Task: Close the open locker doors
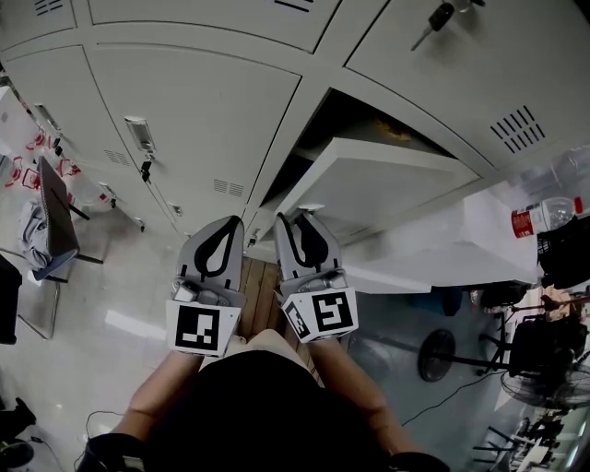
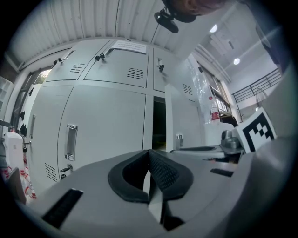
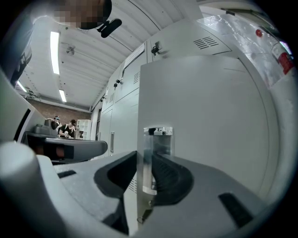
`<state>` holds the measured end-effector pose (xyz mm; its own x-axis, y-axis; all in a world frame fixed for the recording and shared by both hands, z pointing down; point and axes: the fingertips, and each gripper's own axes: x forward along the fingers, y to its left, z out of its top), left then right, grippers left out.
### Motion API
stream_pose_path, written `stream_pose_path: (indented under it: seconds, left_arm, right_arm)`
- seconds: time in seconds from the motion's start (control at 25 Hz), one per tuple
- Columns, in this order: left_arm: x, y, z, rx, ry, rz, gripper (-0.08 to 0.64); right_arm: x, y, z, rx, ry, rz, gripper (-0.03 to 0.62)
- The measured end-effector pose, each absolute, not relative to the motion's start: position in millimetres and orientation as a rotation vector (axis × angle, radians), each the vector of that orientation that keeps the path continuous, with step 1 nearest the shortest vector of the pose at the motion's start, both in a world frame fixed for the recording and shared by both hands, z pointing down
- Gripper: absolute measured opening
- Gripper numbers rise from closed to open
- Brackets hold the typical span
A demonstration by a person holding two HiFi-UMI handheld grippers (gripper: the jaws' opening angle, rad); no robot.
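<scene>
Door (image 1: 369, 175) is wide open, swung out from the locker bank toward the person, with the dark opening (image 1: 341, 115) behind it. Its free edge sits right at the right tool (image 1: 309, 217). In the right gripper view that tool (image 3: 145, 155) straddles the edge of the door (image 3: 200, 130). One pad is on each face, pinched in at the shiny handle (image 3: 158, 153), so it's got a grip on the door.

Left tool (image 1: 229, 223) hangs just beside the right one, touching nothing. In its own view the left tool (image 2: 149, 153) has its pads pressed together with nothing in between, pointing at the opening (image 2: 159, 123).

Closed doors (image 1: 184, 101) fill the bank to the left. Also a key (image 1: 441, 18) hangs in a door up top, and a bottle (image 1: 544, 217) lies off to the right.
</scene>
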<state>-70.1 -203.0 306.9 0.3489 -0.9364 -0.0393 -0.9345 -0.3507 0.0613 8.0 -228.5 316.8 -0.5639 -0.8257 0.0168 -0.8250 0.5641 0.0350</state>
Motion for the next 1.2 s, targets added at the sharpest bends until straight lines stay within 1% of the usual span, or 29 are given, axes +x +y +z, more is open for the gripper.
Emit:
stream_pose_path:
  seconds: [1.2]
  left_arm:
    - [-82.8, -229.4, 312.8, 2.532, -1.775, -0.096, 0.0]
  right_arm:
    - [2.7, -273.0, 319.0, 1.496, -2.723, -0.025, 0.083]
